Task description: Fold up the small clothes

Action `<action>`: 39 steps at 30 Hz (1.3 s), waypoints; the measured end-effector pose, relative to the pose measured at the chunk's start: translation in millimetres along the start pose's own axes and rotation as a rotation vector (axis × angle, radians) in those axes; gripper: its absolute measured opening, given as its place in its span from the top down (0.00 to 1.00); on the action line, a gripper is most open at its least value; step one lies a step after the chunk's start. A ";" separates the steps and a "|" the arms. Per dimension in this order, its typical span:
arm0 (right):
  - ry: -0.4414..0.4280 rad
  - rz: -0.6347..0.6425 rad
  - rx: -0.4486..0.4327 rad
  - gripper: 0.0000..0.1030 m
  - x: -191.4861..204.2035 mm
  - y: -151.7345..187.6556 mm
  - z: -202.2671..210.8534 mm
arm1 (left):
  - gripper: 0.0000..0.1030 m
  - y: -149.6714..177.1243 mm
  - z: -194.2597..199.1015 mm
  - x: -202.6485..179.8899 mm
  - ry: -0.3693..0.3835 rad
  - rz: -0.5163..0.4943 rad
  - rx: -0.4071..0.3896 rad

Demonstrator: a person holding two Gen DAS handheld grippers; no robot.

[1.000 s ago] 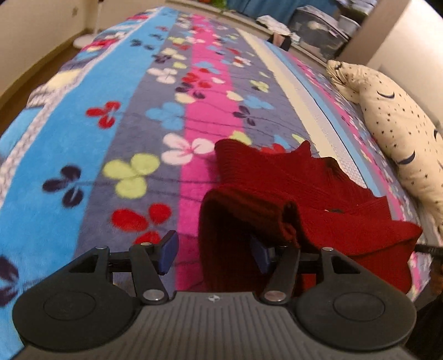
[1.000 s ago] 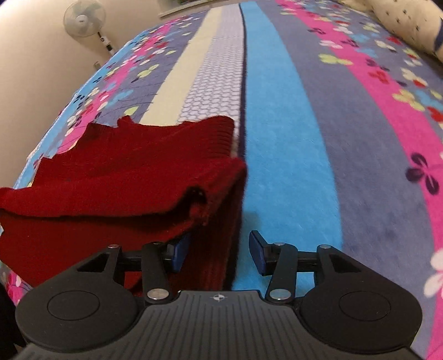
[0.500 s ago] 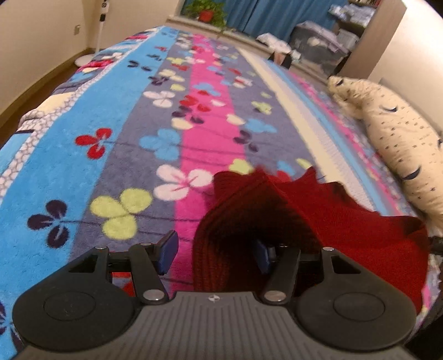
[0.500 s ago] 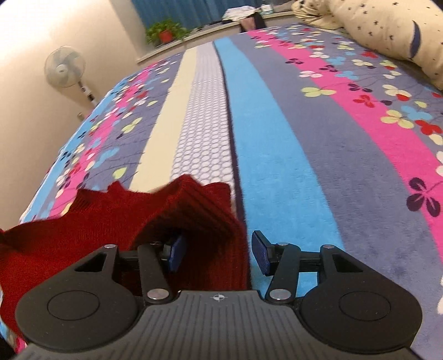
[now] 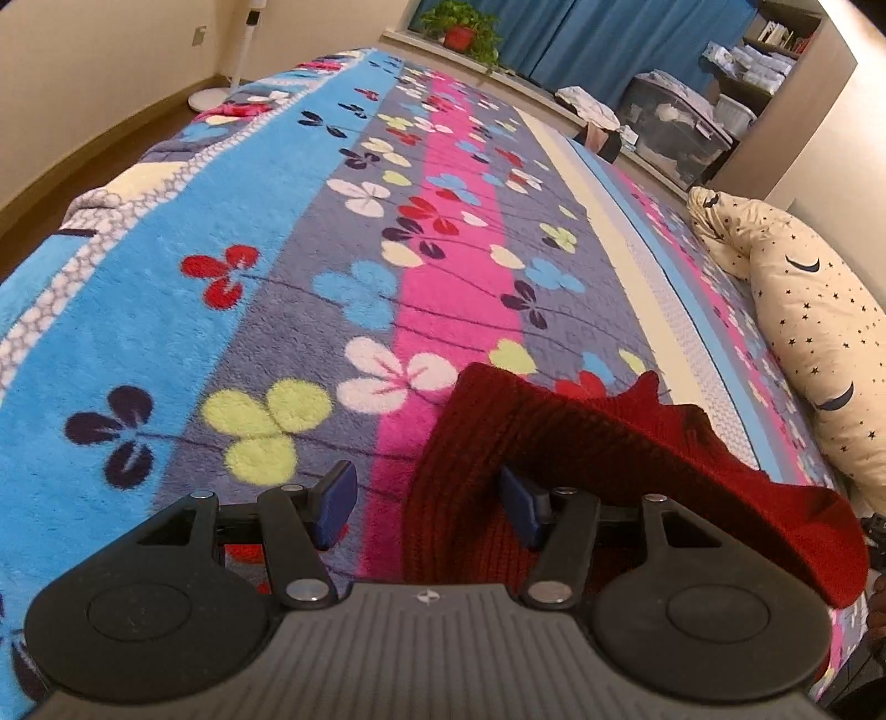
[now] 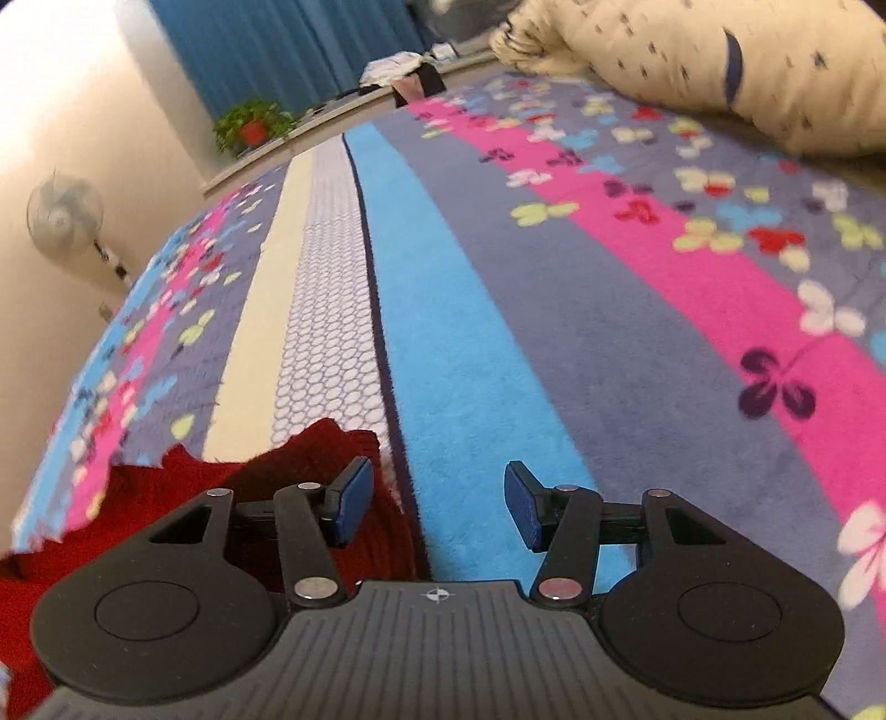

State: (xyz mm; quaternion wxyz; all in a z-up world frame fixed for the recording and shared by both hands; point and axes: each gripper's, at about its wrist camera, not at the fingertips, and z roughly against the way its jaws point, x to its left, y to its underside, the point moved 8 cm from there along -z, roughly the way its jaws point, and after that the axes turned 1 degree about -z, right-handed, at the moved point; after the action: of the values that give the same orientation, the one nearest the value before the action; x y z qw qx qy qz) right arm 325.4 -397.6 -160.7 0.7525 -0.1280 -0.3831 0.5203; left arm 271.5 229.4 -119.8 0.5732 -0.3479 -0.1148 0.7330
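Red knit garment (image 5: 554,437): ribbed, bunched and folded over itself, jagged far edge, lying at blanket's (image 5: 277,266) near edge, draped over left gripper's (image 5: 429,501) right finger.

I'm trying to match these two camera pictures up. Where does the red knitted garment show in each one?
Left wrist: red knitted garment lies lower right, draped over the left gripper's right finger.
Right wrist: it sits bottom left, behind the right gripper's left finger.
Shared landmark: potted plant by the blue curtain.
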 end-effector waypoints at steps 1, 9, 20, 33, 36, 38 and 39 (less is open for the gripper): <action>-0.016 -0.014 0.015 0.45 -0.9 1.6 -1.6 | 0.39 -0.3 -1.6 0.2 0.005 0.009 0.004; -0.113 0.033 0.160 0.37 23.1 22.6 -20.2 | 0.43 0.2 -13.2 -4.5 0.037 0.021 0.027; -0.133 0.084 0.006 0.90 44.4 4.3 -7.3 | 0.88 -24.0 12.8 -13.0 0.037 -0.060 -0.165; 0.053 0.121 0.078 0.84 38.2 12.1 -52.1 | 0.78 -21.8 -31.1 -6.1 -0.119 -0.110 -0.063; 0.069 0.076 0.072 0.50 33.7 13.3 -43.1 | 0.63 -24.9 -7.8 -4.4 -0.109 -0.076 -0.117; 0.026 0.034 0.070 0.51 32.1 15.3 -31.0 | 0.57 -19.8 7.4 -4.4 -0.078 -0.050 -0.112; 0.005 0.024 0.070 0.51 31.0 16.2 -25.2 | 0.56 -15.5 14.6 -5.9 -0.067 -0.056 -0.100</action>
State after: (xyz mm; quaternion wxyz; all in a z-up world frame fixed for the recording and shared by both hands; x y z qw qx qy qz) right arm 337.3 -358.2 -173.5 0.7511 -0.1076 -0.3612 0.5420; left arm 274.6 232.3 -98.1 0.5710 -0.3481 -0.1800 0.7214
